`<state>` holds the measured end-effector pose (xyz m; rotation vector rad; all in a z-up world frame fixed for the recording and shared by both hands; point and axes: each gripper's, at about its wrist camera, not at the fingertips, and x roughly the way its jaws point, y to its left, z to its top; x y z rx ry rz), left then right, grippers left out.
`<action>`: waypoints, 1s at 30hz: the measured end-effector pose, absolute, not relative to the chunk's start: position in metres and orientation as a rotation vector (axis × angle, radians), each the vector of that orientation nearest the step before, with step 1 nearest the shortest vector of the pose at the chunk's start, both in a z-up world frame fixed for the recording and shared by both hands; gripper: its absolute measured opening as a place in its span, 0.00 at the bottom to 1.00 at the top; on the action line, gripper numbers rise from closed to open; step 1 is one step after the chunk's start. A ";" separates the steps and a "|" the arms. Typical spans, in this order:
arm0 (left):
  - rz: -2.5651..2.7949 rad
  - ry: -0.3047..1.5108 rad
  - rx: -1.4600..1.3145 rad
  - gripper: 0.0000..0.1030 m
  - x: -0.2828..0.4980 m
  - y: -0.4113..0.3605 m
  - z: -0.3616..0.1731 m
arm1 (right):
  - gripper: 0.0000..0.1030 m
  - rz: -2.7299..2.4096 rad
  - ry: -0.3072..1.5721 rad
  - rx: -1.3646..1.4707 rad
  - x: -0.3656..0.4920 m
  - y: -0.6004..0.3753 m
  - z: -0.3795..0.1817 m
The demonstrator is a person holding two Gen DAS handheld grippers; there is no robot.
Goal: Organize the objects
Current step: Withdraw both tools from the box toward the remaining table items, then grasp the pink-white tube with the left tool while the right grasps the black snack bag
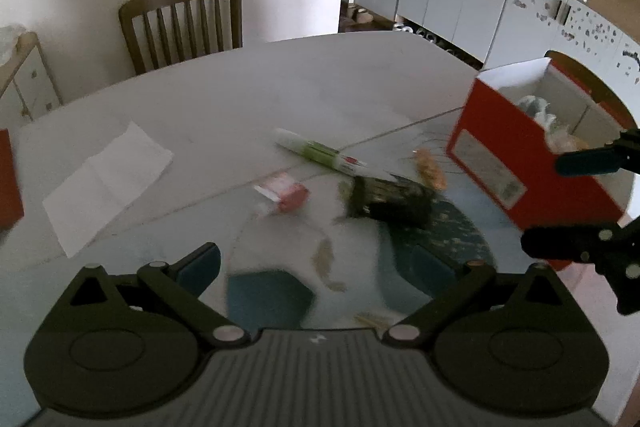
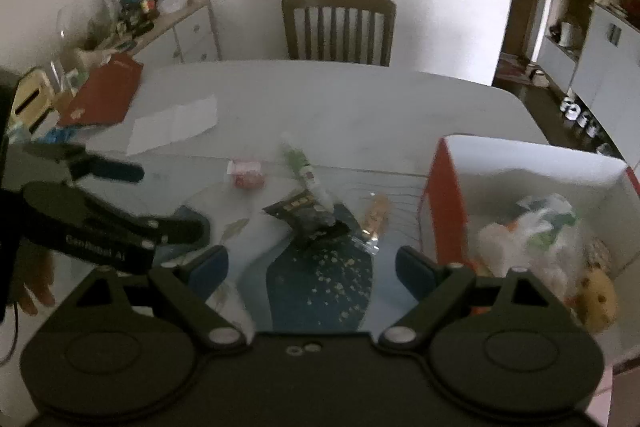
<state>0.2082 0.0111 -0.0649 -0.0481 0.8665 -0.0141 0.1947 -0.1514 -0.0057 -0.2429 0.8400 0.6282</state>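
Two grippers are seen over a smooth pale table (image 2: 360,99): the left gripper (image 1: 316,269) and the right gripper (image 2: 312,263), each with its blue-padded fingers spread wide and nothing held between them. Four loose items are counted on the tabletop, all lying near one another beside the box: a slim white-and-green tube (image 1: 320,151), a small pink carton (image 1: 286,195), a crinkled black foil packet (image 1: 390,201) and a narrow clear-wrapped orange snack (image 1: 430,169). A rectangular cardboard box (image 2: 446,203), red outside and white inside, is stood open at the table's right edge; soft white plastic bags (image 2: 528,227) and a round speckled cookie (image 2: 598,291) are held in it. One flat creased sheet of paper (image 1: 106,183) is laid well apart at the left. One slatted wooden chair (image 2: 338,27) is set behind the table.
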 end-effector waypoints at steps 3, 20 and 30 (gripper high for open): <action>-0.006 0.874 -0.037 1.00 0.221 0.022 -0.073 | 0.88 0.638 0.855 -0.264 0.204 -0.142 -0.015; -0.048 0.945 0.013 1.00 0.292 0.046 -0.114 | 0.85 0.670 0.921 -0.329 0.260 -0.104 -0.062; -0.046 0.982 0.064 1.00 0.314 0.048 -0.132 | 0.80 0.683 0.943 -0.361 0.275 -0.087 -0.078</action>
